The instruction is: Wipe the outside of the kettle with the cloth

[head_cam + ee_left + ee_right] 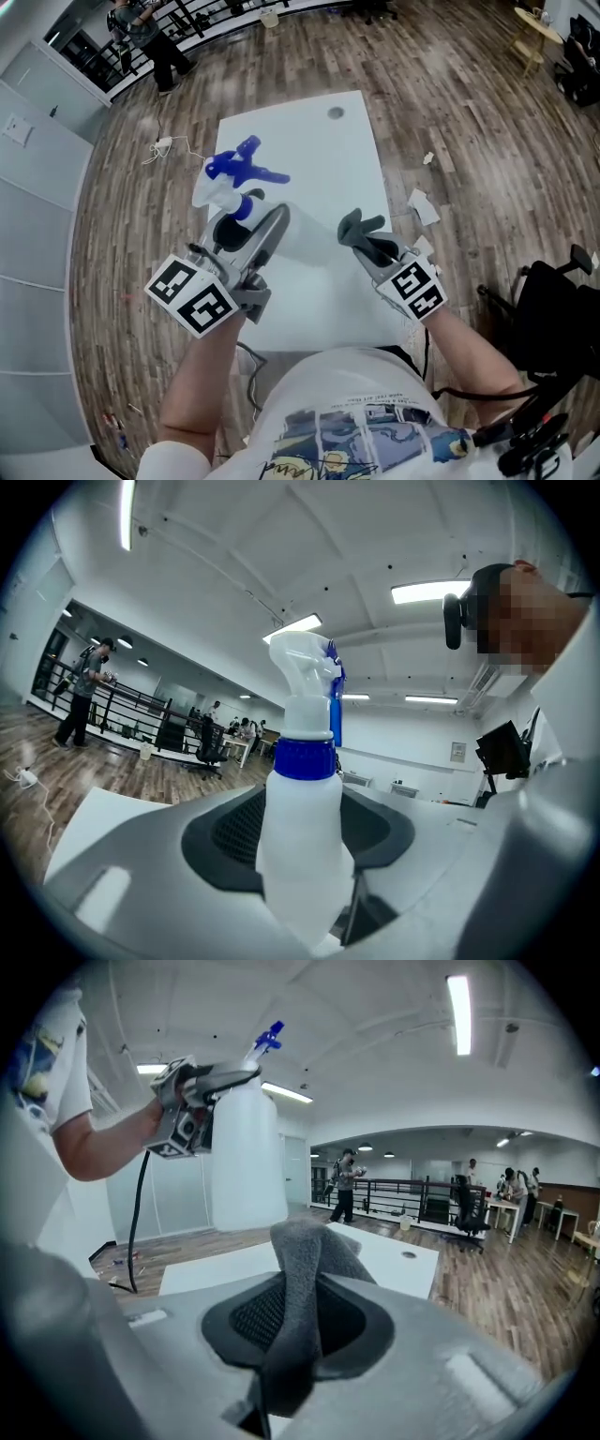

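No kettle shows in any view. My left gripper (pixel 251 230) is shut on a white spray bottle (pixel 214 190) with a blue collar and blue trigger parts. It holds the bottle upright above the left side of the white table (pixel 323 150). In the left gripper view the bottle (pixel 302 827) stands between the dark pads (pixel 234 832), its neck above them. My right gripper (pixel 370 244) is shut on a grey cloth (pixel 359 228) over the table's right part. The cloth (pixel 302 1269) sticks up from the jaws in a fold. The right gripper view shows the bottle (pixel 246 1152) raised at the left.
The table has a round cable hole (pixel 336 113) near its far edge. Paper scraps (pixel 423 205) lie on the wood floor to the right and a white cable (pixel 165 145) to the left. A black chair (pixel 553 300) stands at the right. People stand by a distant railing (pixel 394 1199).
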### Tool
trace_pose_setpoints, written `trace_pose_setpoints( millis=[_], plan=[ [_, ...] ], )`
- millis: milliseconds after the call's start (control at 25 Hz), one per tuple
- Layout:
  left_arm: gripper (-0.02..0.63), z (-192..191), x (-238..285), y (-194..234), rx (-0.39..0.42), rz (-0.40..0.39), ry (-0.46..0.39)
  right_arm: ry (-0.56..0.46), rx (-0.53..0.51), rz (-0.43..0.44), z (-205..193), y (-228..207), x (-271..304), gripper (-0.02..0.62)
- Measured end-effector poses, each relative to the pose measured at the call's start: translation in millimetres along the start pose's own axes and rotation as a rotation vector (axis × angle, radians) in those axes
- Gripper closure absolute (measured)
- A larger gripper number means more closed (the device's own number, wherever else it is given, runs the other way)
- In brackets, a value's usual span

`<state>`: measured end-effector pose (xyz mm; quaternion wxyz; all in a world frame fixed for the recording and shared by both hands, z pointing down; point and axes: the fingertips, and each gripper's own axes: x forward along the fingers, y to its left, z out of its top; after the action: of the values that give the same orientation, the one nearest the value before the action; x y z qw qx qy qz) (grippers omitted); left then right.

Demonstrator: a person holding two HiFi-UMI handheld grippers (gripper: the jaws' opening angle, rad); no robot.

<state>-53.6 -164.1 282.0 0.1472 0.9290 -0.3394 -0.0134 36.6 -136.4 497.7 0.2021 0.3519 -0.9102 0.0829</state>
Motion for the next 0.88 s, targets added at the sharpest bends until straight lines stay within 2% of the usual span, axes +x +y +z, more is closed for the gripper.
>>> trace_pose_setpoints(
  millis=[160,400,520,680,880],
  plan=[
    [0.377,-8,-4,-3,0.018,-0.031,0.046,-0.088,-0.029,0.048,50,-9,-17,0.522],
    [0.376,-20,-32,-10,0.030,-0.105,0.107,-0.263,-0.043,0.204,145,39,-36,0.522],
    [0.377,-17,-35,-13,0.030,-0.131,0.126,-0.319,-0.029,0.301,182,54,-36,0.522],
    [0.376,-13,-36,-19,0.034,-0.166,0.130,-0.327,-0.028,0.392,198,64,-29,0.522],
    [0.377,-8,-36,-24,0.040,-0.176,0.122,-0.291,0.027,0.442,182,62,-22,0.522]
  ],
)
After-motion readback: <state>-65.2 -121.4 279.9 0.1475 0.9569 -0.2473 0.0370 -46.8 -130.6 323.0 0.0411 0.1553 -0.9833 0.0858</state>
